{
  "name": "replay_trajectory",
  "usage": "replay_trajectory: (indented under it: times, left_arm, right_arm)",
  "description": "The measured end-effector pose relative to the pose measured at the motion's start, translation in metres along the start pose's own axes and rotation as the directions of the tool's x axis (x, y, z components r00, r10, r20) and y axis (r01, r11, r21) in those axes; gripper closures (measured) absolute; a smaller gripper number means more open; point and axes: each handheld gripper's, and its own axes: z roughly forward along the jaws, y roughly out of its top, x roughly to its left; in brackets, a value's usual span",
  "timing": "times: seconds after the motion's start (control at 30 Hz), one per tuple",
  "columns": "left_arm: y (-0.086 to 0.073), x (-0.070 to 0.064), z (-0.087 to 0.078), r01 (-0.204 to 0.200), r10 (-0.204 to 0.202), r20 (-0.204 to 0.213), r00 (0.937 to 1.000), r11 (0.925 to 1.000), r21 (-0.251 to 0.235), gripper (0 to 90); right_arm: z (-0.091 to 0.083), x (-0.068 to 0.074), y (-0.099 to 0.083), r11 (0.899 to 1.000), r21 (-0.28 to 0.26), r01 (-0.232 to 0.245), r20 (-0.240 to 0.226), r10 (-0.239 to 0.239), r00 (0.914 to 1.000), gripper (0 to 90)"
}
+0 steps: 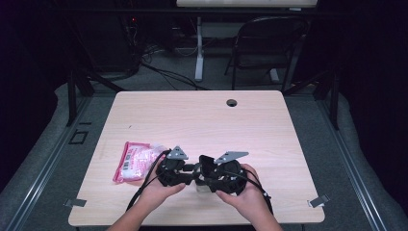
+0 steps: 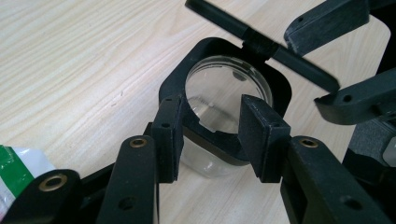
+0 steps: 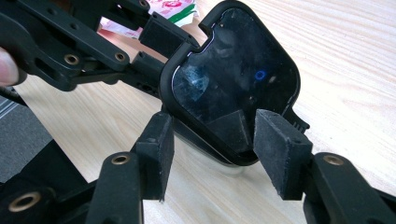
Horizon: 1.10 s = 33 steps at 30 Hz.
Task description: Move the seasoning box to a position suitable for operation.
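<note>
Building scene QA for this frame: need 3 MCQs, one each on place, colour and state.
1. Where does the packet lie on the table?
A. to the left of the left gripper
B. by the far cable hole
C. at the right edge

2. What colour is the lid between the grippers?
A. white
B. black
C. pink

3. How do the right gripper's jaws stand?
A. shut, pads touching each other
B. shut on the packet
C. apart, astride the lid's lower edge

Answers:
1 A: in the high view the packet rests on the table just left of the left gripper.
2 B: the lid is glossy black.
3 C: the right gripper shows a clear gap between its pads, with the lid's edge in it.
</note>
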Motion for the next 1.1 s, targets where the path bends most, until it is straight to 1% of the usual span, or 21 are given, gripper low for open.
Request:
replay_trajectory:
  times: [0.1, 0.2, 0.47, 0.57, 0.7, 0.77, 0.83, 1.1]
  left_arm:
    - [-0.001, 0.000, 0.002, -0.002, 0.002, -0.004, 1.0000, 1.0000, 0.009, 60.2]
    - [-0.001, 0.000, 0.002, 0.000, 0.000, 0.000, 1.0000, 1.0000, 0.008, 60.6]
    - [-0.001, 0.000, 0.002, 0.000, 0.000, 0.005, 1.0000, 1.0000, 0.006, 61.6]
    - [-0.002, 0.000, 0.002, 0.003, -0.003, 0.006, 1.0000, 1.0000, 0.005, 61.9]
    - [-0.002, 0.000, 0.002, -0.002, 0.002, 0.003, 1.0000, 1.0000, 0.006, 62.1]
    - [-0.002, 0.000, 0.002, -0.001, 0.001, 0.005, 1.0000, 1.0000, 0.005, 62.2]
    - [-0.002, 0.000, 0.002, 0.000, 0.000, 0.006, 1.0000, 1.0000, 0.005, 62.2]
    - [-0.002, 0.000, 0.002, -0.001, 0.001, 0.006, 1.0000, 1.0000, 0.004, 62.8]
  right_arm:
    - [-0.001, -0.001, 0.000, 1.000, -0.014, -0.012, -0.001, 0.012, 0.9999, 48.7]
    - [-0.002, -0.002, 0.000, 1.000, -0.008, -0.014, -0.007, 0.014, 0.9999, 48.8]
    - [-0.008, -0.006, -0.001, 0.999, -0.024, -0.038, -0.013, 0.038, 0.9992, 49.0]
    - [-0.012, -0.010, -0.001, 0.998, -0.030, -0.053, -0.014, 0.052, 0.9985, 49.3]
    - [-0.016, -0.014, -0.002, 0.997, -0.038, -0.070, -0.013, 0.070, 0.9975, 50.1]
    - [-0.018, -0.016, -0.002, 0.996, -0.032, -0.079, -0.012, 0.078, 0.9969, 50.4]
    - [-0.019, -0.017, -0.002, 0.996, -0.037, -0.079, -0.011, 0.079, 0.9968, 50.4]
    - [-0.027, -0.026, -0.005, 0.993, -0.039, -0.107, -0.012, 0.107, 0.9942, 52.5]
